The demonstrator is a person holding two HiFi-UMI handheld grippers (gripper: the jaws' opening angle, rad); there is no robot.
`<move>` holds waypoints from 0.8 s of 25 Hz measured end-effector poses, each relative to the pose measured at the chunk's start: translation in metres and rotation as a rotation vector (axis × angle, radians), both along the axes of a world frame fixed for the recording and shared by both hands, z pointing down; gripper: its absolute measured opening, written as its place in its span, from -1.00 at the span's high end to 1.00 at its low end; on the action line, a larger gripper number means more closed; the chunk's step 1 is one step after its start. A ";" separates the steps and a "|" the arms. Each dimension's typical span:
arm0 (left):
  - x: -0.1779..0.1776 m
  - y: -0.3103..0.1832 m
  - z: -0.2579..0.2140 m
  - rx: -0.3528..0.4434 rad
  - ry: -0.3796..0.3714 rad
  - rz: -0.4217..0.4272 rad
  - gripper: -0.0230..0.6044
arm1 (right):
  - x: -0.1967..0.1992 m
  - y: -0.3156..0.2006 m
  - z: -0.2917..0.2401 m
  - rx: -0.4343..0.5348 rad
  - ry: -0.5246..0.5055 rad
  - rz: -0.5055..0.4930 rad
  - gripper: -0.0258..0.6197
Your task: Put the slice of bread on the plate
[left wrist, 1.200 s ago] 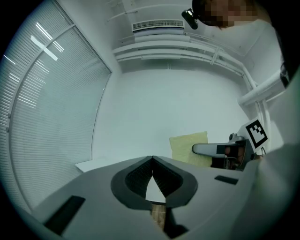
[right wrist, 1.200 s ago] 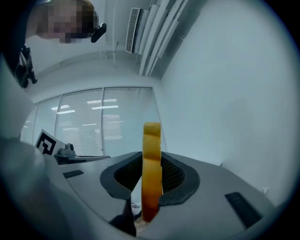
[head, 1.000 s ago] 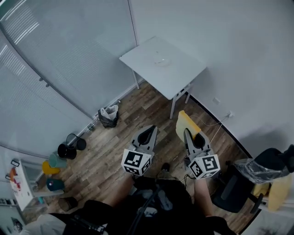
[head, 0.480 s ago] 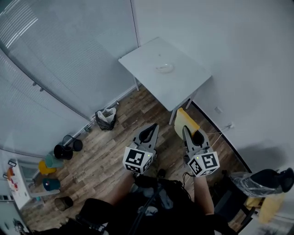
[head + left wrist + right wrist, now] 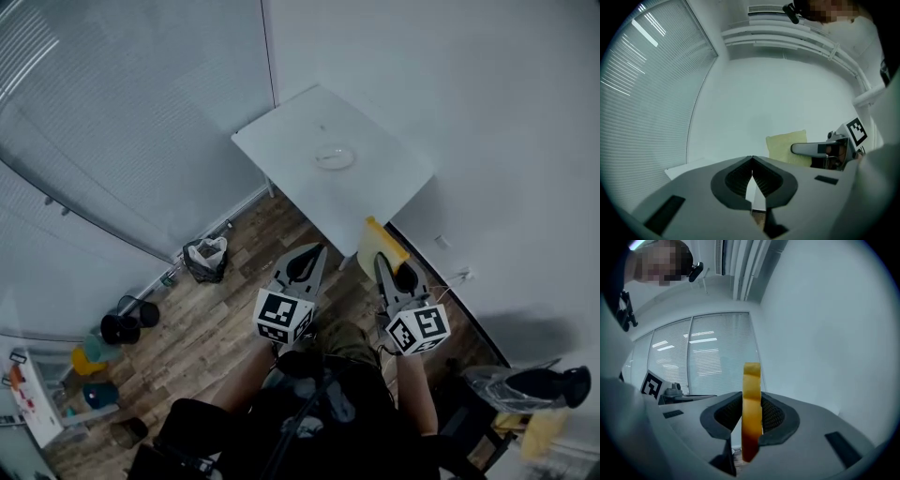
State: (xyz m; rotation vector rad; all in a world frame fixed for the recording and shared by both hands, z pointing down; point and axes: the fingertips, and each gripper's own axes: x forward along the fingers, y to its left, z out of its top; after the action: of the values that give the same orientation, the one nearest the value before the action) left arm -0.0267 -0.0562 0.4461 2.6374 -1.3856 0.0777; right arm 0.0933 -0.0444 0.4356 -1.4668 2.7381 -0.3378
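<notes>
The yellow slice of bread point(image 5: 380, 248) stands upright on edge in my right gripper point(image 5: 386, 265), which is shut on it. In the right gripper view the slice of bread point(image 5: 751, 404) shows edge-on, clamped between both pads. From the left gripper view the flat face of the slice of bread point(image 5: 785, 147) shows to the right. A small clear plate point(image 5: 335, 157) lies near the middle of the white table point(image 5: 281, 141) ahead. My left gripper point(image 5: 302, 265) is shut and empty, level with the right one, over the wooden floor short of the table's near corner.
A bin with a white bag point(image 5: 204, 258) stands by the glass wall with blinds. Dark and coloured pots point(image 5: 117, 328) sit on the floor at left. A chair with a plastic bag point(image 5: 525, 384) is at right. White walls meet behind the table.
Both grippers have travelled forward together toward the white table, the bread still held. The table and plate now lie closer; the bin and pots have slid back to the left.
</notes>
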 end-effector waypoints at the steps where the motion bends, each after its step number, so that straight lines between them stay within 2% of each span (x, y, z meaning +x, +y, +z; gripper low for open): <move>1: -0.001 -0.007 0.004 -0.007 -0.003 0.002 0.91 | 0.000 -0.008 0.003 -0.012 -0.002 0.005 0.63; 6: -0.014 -0.048 0.022 -0.030 -0.018 -0.022 0.91 | -0.009 -0.061 0.021 -0.049 0.005 -0.012 0.63; 9: -0.016 -0.079 0.037 -0.053 -0.004 -0.017 0.91 | -0.013 -0.098 0.029 -0.046 0.023 -0.028 0.63; 15: -0.008 -0.163 0.067 -0.101 -0.032 -0.041 0.91 | -0.015 -0.187 0.059 -0.077 0.025 -0.080 0.63; 20: 0.002 -0.227 0.098 -0.159 -0.052 -0.068 0.91 | -0.007 -0.265 0.105 -0.129 0.042 -0.139 0.63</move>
State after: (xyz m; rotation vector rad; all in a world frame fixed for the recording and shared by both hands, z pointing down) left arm -0.0246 -0.2827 0.5440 2.4735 -1.4211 0.2388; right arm 0.0859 -0.3092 0.5401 -1.3260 2.9099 -0.5008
